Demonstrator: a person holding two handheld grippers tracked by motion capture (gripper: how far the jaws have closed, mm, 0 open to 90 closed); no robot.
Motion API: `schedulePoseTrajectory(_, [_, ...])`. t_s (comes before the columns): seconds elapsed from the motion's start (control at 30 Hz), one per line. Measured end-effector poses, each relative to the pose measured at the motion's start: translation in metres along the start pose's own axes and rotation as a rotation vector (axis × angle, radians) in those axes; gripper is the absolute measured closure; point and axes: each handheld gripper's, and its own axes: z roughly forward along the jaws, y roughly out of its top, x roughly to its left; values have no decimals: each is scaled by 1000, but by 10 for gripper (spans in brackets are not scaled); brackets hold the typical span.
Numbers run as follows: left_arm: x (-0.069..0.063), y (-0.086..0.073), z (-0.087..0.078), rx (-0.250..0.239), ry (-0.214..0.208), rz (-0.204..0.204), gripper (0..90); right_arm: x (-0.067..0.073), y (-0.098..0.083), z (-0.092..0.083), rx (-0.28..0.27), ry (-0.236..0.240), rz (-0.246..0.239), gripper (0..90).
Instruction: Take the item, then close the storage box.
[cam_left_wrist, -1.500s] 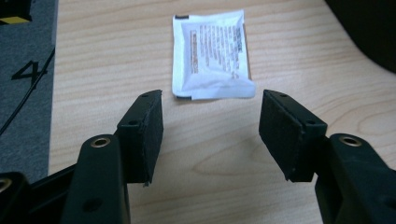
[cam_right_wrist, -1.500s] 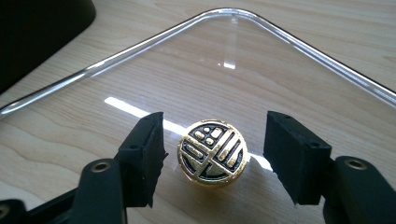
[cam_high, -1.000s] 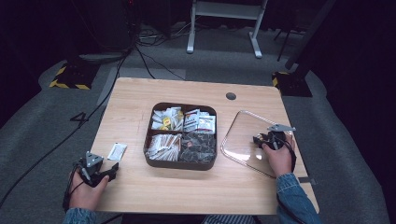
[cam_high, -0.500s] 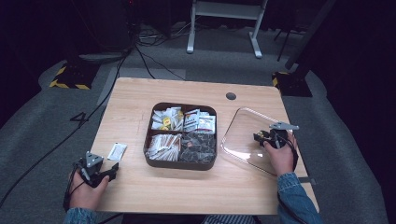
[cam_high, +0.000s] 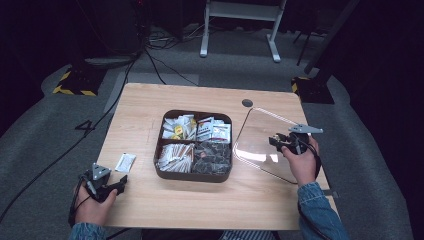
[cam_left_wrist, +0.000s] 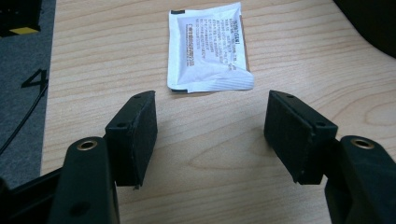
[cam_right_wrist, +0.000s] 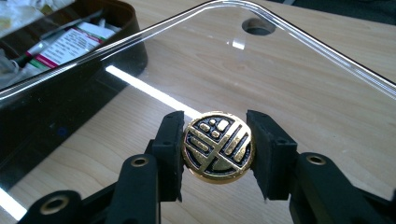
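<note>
Clear lid (cam_high: 262, 142): square, rounded corners, gold-and-black knob (cam_right_wrist: 217, 144) flanked by right gripper (cam_right_wrist: 215, 151), contact unclear; left gripper (cam_left_wrist: 210, 128) spread.

Sachet (cam_left_wrist: 208, 46) print too small to read, tray (cam_right_wrist: 70, 70) cut off at frame edge, contents perhaps packets.

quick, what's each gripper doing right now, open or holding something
Left gripper: open, empty, fingers apart just short of the white packet on the table.
Right gripper: shut on the gold knob of the clear lid.
</note>
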Motion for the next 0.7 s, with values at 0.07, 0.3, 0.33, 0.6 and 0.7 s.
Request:
schedulePoseTrajectory(0.07, [0,0,0,2,-4,2,349,2,5,-3,-4,2,0,594])
schedulePoseTrajectory(0.3, [-3,-1,-1,7,-15,10,309,15,27,-17,-29,24,-19,594])
schedulePoseTrajectory(0.33, [-3,-1,-1,8,-15,10,302,18,31,-18,-32,31,-20,594])
schedulePoseTrajectory(0.6, [-4,-1,-1,13,-13,7,290,39,49,-14,-41,87,-40,594])
schedulePoseTrajectory(0.7, [-4,-1,-1,10,-12,7,288,50,57,-8,-38,118,-54,594])
